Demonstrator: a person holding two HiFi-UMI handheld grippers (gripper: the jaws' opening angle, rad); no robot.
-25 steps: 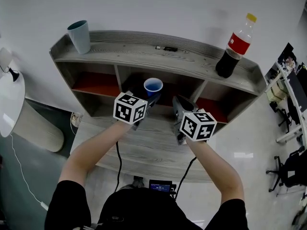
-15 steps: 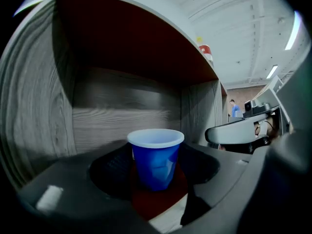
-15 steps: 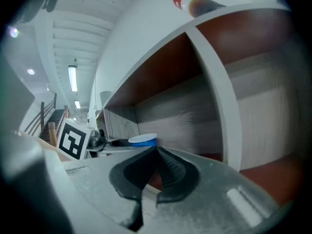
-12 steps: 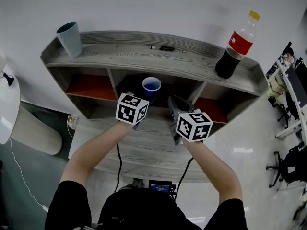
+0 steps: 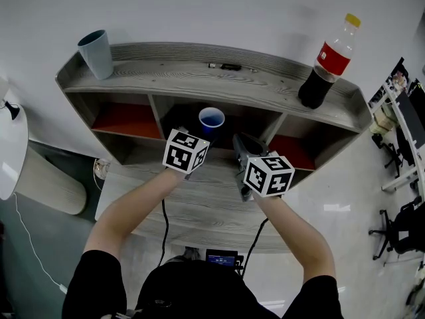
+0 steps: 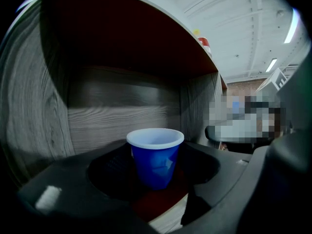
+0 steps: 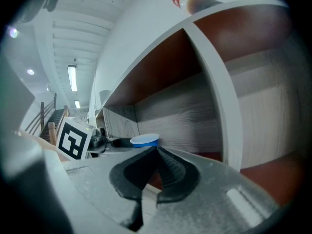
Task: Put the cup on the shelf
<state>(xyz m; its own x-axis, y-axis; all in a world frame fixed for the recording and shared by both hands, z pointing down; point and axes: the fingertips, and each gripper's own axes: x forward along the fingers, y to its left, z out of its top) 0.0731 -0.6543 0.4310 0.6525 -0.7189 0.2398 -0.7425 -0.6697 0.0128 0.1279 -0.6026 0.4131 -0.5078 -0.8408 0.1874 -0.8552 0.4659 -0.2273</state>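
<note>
A blue cup with a white rim [image 5: 212, 120] stands upright in the middle compartment of the grey wooden shelf [image 5: 199, 78]. In the left gripper view the cup [image 6: 155, 157] sits on the compartment floor between the jaws of my left gripper [image 6: 155, 184]. These are spread wide, with a gap on each side of the cup. In the head view my left gripper [image 5: 201, 138] reaches into that compartment. My right gripper [image 5: 240, 146] hovers just right of it at the shelf front. Its jaws are shut on nothing [image 7: 156, 151], and past them the cup's rim [image 7: 145, 140] shows.
A grey-blue tumbler [image 5: 95, 53] stands on the shelf top at the left, a cola bottle [image 5: 325, 65] at the right, a small dark object [image 5: 226, 66] between them. Side compartments have red floors [image 5: 129, 119]. A white round table [image 5: 10, 151] stands left, office chairs [image 5: 398, 231] right.
The head view has shifted a little. The left gripper has edged slightly right at the compartment mouth, and the cup stays in the middle compartment. The right gripper has barely moved.
</note>
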